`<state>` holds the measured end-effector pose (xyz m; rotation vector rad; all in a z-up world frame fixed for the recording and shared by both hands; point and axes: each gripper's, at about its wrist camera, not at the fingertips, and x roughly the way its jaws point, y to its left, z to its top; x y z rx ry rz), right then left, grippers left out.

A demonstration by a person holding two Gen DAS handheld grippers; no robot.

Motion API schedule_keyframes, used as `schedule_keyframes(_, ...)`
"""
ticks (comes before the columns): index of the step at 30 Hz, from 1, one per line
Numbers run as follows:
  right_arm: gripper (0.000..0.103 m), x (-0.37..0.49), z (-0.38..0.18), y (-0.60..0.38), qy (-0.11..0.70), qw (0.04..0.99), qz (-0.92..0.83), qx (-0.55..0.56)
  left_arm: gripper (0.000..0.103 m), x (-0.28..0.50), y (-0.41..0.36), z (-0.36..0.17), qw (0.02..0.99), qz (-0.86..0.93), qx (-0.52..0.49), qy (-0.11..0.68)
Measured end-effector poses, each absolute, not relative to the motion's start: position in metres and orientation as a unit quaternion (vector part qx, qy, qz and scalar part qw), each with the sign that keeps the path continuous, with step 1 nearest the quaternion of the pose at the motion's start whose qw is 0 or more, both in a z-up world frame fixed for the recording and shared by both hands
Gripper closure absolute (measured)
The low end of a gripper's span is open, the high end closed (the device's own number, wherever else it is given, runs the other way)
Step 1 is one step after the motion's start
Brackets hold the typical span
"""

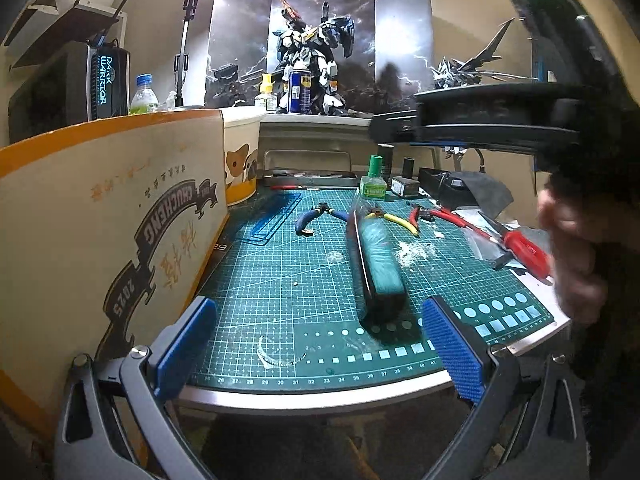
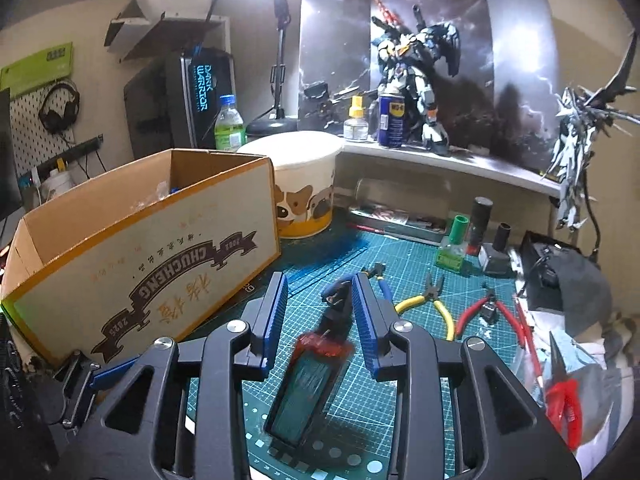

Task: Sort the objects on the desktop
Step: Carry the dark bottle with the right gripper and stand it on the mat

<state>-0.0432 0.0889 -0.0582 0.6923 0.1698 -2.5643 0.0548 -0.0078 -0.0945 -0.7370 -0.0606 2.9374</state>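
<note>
Clear plastic case point(image 2: 306, 390) lying loose between part-spread right gripper point(image 2: 320, 312) pads, left gripper point(image 1: 320, 344) spread wide and empty, liable to skid across green cutting mat point(image 1: 280, 280) if nudged.

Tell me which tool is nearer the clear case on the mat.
Right. The right tool is just over the case, its open fingers either side. The left tool is back at the mat edge, case ahead of it.
</note>
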Motion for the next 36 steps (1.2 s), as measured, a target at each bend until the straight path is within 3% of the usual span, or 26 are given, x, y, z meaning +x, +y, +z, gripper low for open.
schedule_keyframes(15, 0.072, -0.054, -0.063, 0.123, 0.044, 0.211, -0.930, 0.296, 0.000, 0.053, 0.003, -0.096, 0.063, 0.966, -0.249, -0.012)
schedule_keyframes(23, 0.072, -0.099, -0.087, 0.132, 0.018, 0.203, -0.899, 0.389, 0.000, 0.047, -0.001, -0.098, 0.057, 0.965, -0.256, -0.003)
schedule_keyframes(29, 0.072, -0.137, -0.112, 0.129, -0.040, 0.248, -0.855, 0.453, 0.000, 0.045, -0.003, -0.096, 0.051, 0.964, -0.261, 0.011)
schedule_keyframes(36, 0.072, -0.194, -0.138, 0.110, -0.039, 0.259, -0.789, 0.555, 0.000, 0.044, -0.002, -0.095, 0.055, 0.963, -0.265, 0.014)
